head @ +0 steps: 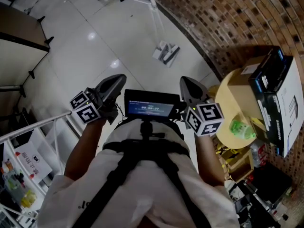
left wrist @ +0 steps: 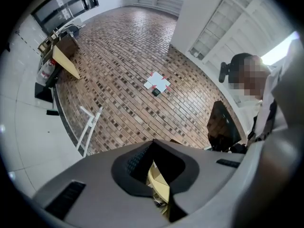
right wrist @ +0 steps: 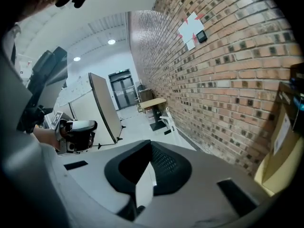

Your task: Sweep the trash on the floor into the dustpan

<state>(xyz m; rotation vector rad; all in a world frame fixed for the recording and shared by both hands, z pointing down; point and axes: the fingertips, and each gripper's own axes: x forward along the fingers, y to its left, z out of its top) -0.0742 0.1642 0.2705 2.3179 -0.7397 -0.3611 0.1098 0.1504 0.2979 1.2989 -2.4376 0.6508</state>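
Note:
A white long-handled dustpan set stands on the white tiled floor near the foot of the brick wall; it also shows in the left gripper view and far off in the right gripper view. I see no trash on the floor. My left gripper is held up in front of the person's chest, shut with nothing in it. My right gripper is raised beside it, also shut and holding nothing. Both are well short of the dustpan set.
A dark screen on a chest rig sits between the grippers. At the right are a round yellow table with a green bottle and black and white boxes. A white rack is at the left, a partition board behind it.

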